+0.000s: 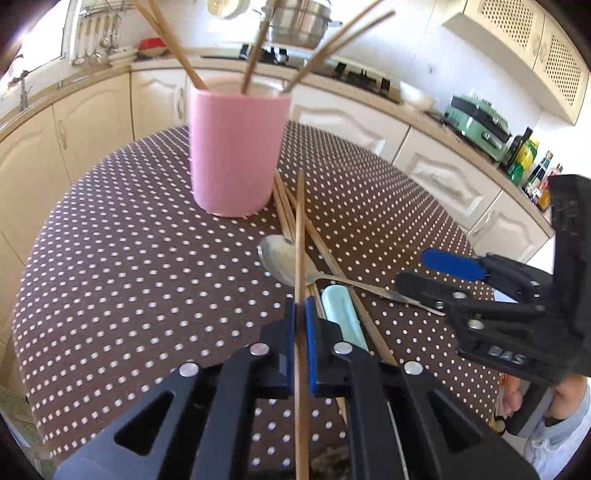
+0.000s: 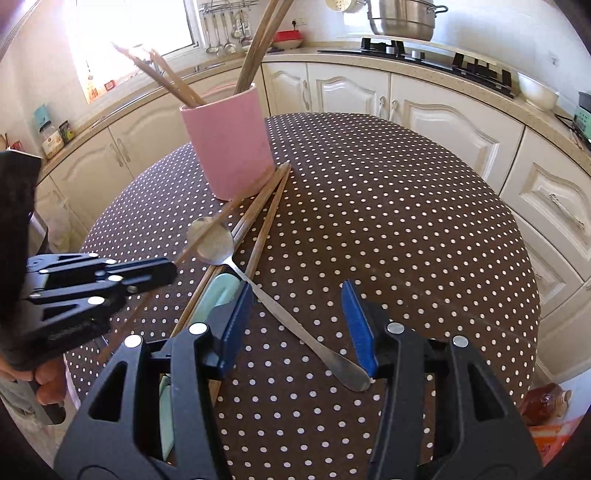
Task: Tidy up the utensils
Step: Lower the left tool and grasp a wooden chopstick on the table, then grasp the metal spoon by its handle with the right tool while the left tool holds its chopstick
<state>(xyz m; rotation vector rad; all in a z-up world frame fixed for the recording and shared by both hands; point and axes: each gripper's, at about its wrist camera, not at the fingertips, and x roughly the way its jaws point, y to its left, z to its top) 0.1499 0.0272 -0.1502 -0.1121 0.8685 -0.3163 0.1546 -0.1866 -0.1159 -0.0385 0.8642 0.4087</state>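
Note:
A pink cup stands on the dotted table with several wooden chopsticks in it; it also shows in the right wrist view. My left gripper is shut on one wooden chopstick that points toward the cup. More chopsticks, a metal spoon and a pale green spoon lie in front of the cup. My right gripper is open above the metal spoon's handle. The held chopstick crosses the spoon bowl.
The round table has a brown cloth with white dots. Kitchen cabinets, a stove with a steel pot, a green appliance and bottles ring the table.

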